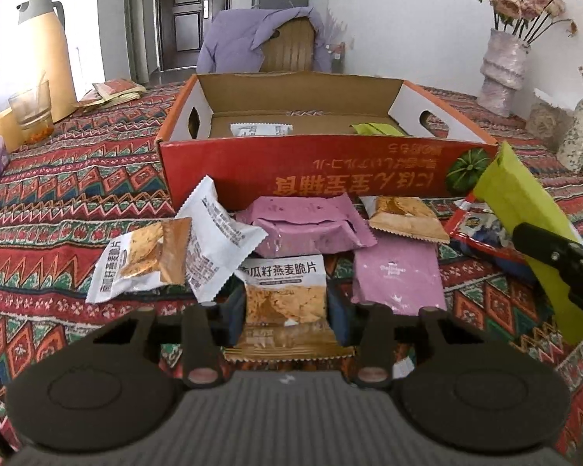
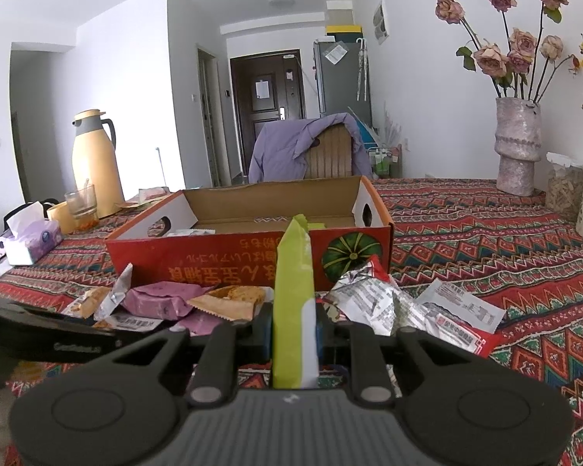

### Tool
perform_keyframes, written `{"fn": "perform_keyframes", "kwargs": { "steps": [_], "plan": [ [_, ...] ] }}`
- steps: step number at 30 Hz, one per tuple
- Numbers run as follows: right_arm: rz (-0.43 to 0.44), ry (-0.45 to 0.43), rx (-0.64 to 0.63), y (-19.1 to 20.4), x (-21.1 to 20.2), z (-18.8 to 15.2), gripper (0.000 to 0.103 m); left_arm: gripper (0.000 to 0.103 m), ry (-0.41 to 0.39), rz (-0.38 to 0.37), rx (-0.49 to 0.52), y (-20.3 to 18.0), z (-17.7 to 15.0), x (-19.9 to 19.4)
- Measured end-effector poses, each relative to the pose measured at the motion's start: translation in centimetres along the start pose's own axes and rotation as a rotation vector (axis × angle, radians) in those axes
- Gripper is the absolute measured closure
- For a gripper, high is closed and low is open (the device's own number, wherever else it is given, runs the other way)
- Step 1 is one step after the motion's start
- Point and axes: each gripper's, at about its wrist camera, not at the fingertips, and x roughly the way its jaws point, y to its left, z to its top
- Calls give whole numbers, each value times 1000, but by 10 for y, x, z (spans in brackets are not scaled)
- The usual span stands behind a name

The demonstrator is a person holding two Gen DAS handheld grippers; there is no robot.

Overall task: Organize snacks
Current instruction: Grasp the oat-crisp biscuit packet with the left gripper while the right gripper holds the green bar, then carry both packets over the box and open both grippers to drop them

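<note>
While the left gripper [image 1: 285, 306] has an oat crisp packet [image 1: 285, 295] standing between its two pads, which sit against the packet's sides, the right gripper [image 2: 294, 326] is clamped tight on a lime-green snack packet [image 2: 293, 295] that stands upright in its jaws. Both are above the table with the patterned tablecloth [image 1: 58, 178], on the near side of the red cardboard box [image 1: 311, 171]. The box lies open toward the far edge of the table, with a white packet [image 1: 261, 130] and a green packet [image 1: 377, 129] already on its floor. The remaining snacks lie in a loose heap against the box's near wall: a torn white wrapper [image 1: 217, 240], a second oat crisp packet [image 1: 140, 264] at the left, a purple packet [image 1: 311, 229] touching the box, another purple packet [image 1: 398, 275] just in front of it, a brown crisp packet [image 1: 406, 217], and a red-edged packet [image 1: 482, 233] at the right. In the right wrist view a crumpled silver wrapper [image 2: 381, 299] lies near the box's right corner. A cream thermos jug [image 2: 93, 163] and a glass [image 2: 82, 206] stand near the table's left edge, a tissue box [image 2: 31, 240] beside them, and a vase of dried roses [image 2: 517, 143] stands toward the far right corner.
</note>
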Motion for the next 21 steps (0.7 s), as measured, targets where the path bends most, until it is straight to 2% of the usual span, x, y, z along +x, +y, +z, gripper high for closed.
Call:
{"fn": "perform_keyframes", "kwargs": {
  "steps": [10, 21],
  "plan": [
    [0, -10, -1, -2, -2, 2, 84, 60, -125, -33, 5, 4, 2, -45],
    [5, -58, -19, 3, -2, 19, 84, 60, -215, -33, 24, -3, 30, -61]
  ]
}}
